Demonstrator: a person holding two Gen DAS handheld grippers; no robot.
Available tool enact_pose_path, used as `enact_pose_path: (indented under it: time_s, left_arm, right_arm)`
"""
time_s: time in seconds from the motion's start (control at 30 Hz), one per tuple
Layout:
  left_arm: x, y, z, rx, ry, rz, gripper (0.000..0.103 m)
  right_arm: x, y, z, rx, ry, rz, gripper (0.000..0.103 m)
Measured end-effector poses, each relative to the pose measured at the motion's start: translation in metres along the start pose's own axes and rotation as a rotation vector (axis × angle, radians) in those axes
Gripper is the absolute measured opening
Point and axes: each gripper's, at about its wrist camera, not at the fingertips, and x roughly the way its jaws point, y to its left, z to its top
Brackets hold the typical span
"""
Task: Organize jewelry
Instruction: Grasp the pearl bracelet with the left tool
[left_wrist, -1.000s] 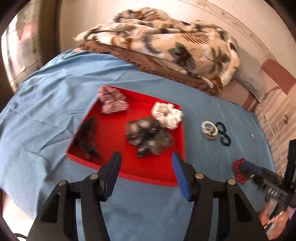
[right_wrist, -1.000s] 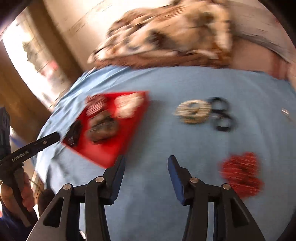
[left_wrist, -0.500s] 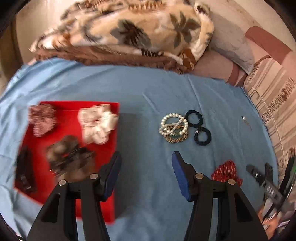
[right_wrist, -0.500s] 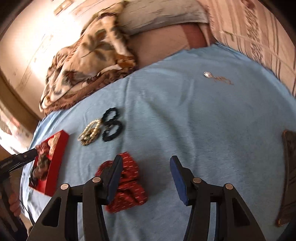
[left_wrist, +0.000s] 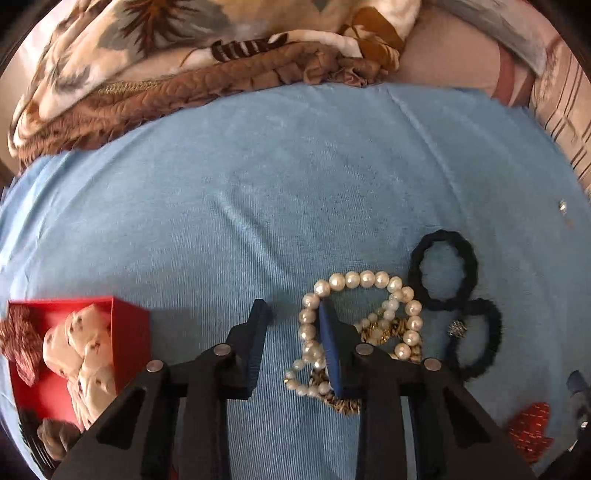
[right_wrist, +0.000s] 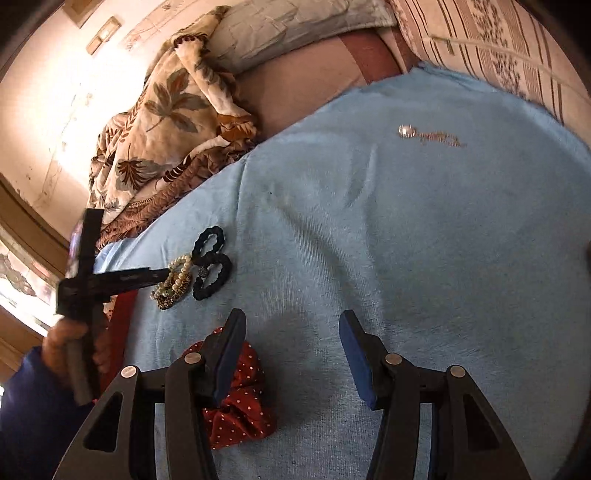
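Pearl bracelets (left_wrist: 364, 280) and a gold chain bracelet (left_wrist: 380, 328) lie in a pile on the blue bedsheet (left_wrist: 280, 192). My left gripper (left_wrist: 293, 314) is open low over the sheet, its right finger (left_wrist: 332, 347) resting on the pile's left side. Two black hair ties (left_wrist: 443, 269) lie just right of the pearls. My right gripper (right_wrist: 291, 325) is open and empty, its left finger beside a red dotted scrunchie (right_wrist: 240, 402). The pile also shows in the right wrist view (right_wrist: 175, 280), with the left gripper's tip at it. A thin necklace (right_wrist: 430, 136) lies far off.
A red tray (left_wrist: 129, 325) holding several scrunchies sits at the left. A leaf-print blanket (left_wrist: 184, 55) is bunched along the bed's far side, with pillows behind. A striped cover (right_wrist: 498, 44) borders the sheet on the right.
My left gripper swung right from over the red tray and dropped down onto the pearl pile. My right gripper turned right, past the red scrunchie, and now holds about still.
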Motion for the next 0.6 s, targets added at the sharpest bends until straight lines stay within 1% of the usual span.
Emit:
enact_pose_path:
  time_s: [0.03,0.07,0.1,0.17,0.23,0.3,0.33,0.5,0.6]
  left_arm:
    - [-0.001,-0.003,0.001,0.015,-0.001,0.000,0.018]
    - [-0.002,-0.005,0.000,0.027,0.008,-0.032,0.009]
    - [-0.005,-0.008,0.000,0.027,0.009,-0.043,0.009]
    - [-0.017,-0.012,-0.004,0.035,-0.018,-0.071,0.009]
    - [-0.033,-0.014,-0.008,0.021,-0.037,-0.106,0.009]
    - [-0.054,-0.014,-0.013,0.002,-0.063,-0.158,0.009]
    - [-0.070,-0.014,-0.018,0.000,-0.082,-0.181,0.009]
    - [-0.134,-0.016,-0.041,0.021,-0.161,-0.258,0.009]
    - [-0.163,-0.013,-0.066,0.026,-0.190,-0.300,0.009]
  right_arm:
    - [0.002,-0.002,0.001,0.016,0.007,0.012,0.057]
    - [0.003,-0.003,0.001,0.024,0.010,0.016,0.057]
    - [0.003,-0.005,0.001,0.033,0.010,0.018,0.057]
    - [0.003,-0.007,0.002,0.047,0.007,0.020,0.057]
    - [0.001,-0.008,0.001,0.051,0.001,0.012,0.057]
    - [-0.001,-0.008,0.001,0.050,-0.008,0.005,0.057]
    - [-0.002,-0.008,0.000,0.048,-0.011,0.003,0.057]
    - [-0.004,-0.005,-0.002,0.036,-0.011,-0.004,0.057]
    - [-0.003,-0.004,-0.005,0.030,-0.002,-0.004,0.057]
